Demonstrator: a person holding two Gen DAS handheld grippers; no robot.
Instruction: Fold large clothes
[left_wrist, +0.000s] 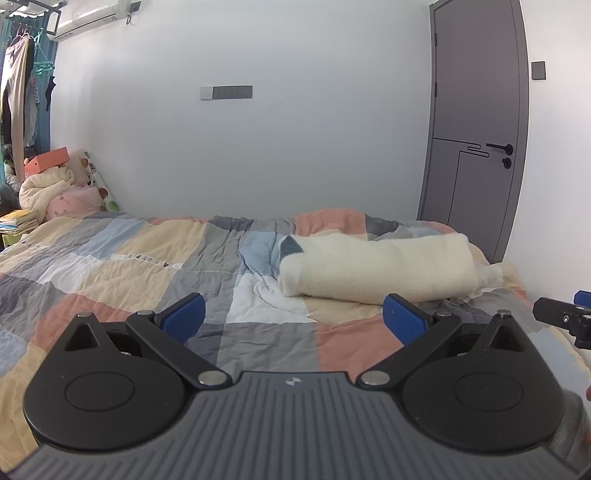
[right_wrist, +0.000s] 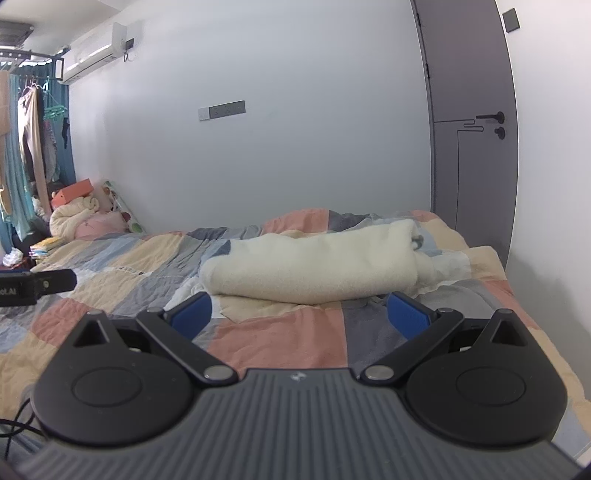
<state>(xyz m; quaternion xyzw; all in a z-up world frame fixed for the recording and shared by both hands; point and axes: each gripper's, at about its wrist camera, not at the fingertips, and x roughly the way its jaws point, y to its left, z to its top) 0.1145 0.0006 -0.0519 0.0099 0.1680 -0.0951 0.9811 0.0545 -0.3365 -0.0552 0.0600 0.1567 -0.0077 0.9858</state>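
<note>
A cream fleece garment (left_wrist: 380, 267) lies folded into a thick bundle on the patchwork quilt (left_wrist: 129, 258), toward the door side of the bed. My left gripper (left_wrist: 293, 317) stands open just short of it and to its left, nothing between the blue pads. The right wrist view shows the same bundle (right_wrist: 314, 264) straight ahead. My right gripper (right_wrist: 299, 314) is open wide, its pads flanking the bundle's near edge without touching it. The right gripper's tip (left_wrist: 565, 317) peeks in at the left view's right edge.
The grey door (left_wrist: 476, 122) stands behind the bed's far right corner, with a white wall along the back. Pillows, a cream blanket and an orange box (left_wrist: 48, 162) pile up at the head of the bed. Clothes hang on a rack (left_wrist: 22, 92) at the far left.
</note>
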